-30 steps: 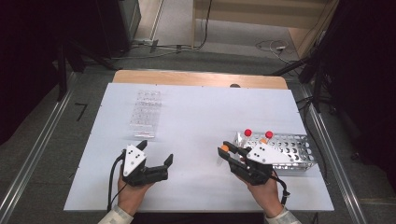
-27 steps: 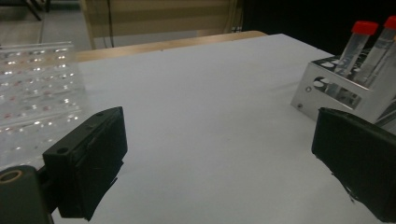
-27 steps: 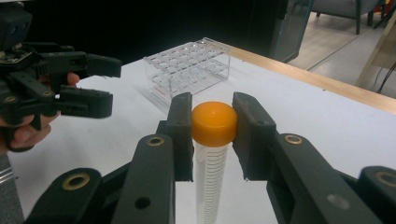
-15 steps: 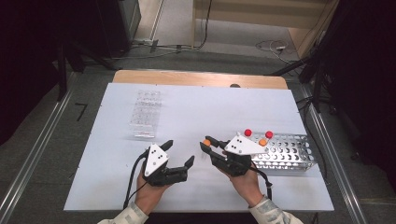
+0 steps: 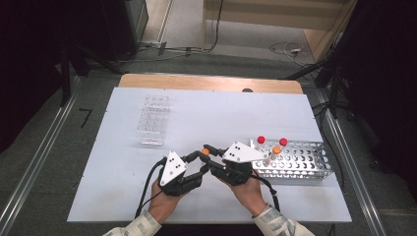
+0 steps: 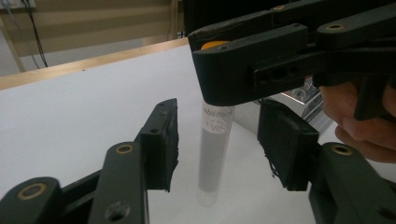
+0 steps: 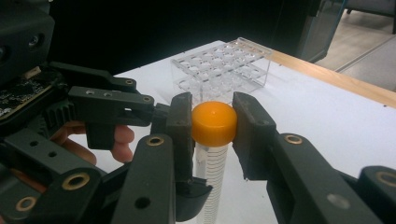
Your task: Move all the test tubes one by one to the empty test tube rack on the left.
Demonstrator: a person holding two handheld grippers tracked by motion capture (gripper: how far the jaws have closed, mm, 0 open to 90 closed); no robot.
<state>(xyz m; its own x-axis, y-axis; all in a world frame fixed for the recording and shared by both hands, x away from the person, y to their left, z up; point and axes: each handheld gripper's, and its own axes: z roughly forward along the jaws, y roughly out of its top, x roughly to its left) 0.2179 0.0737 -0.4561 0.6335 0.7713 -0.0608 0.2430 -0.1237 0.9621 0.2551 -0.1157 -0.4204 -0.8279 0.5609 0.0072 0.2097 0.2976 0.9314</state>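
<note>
The right gripper (image 7: 214, 126) clamps its two black pads on the orange screw cap (image 7: 214, 123) of a clear plastic graduated test tube (image 6: 214, 149), holding it upright over the white table top (image 5: 211, 113), in front of the person, near the front edge and just left of the perforated metal tube rack (image 5: 295, 160).

The left gripper (image 6: 217, 147) has just been closing its jaws around the tube's lower body. In the left gripper view a gap shows on each side between pad and tube, so it grips nothing.

Both grippers meet tip to tip in the high view. The metal rack, holding red-capped and orange-capped tubes, stands close by on the right. The clear acrylic rack (image 5: 153, 119) sits well apart at the far left. Open white surface lies between and beyond them.
</note>
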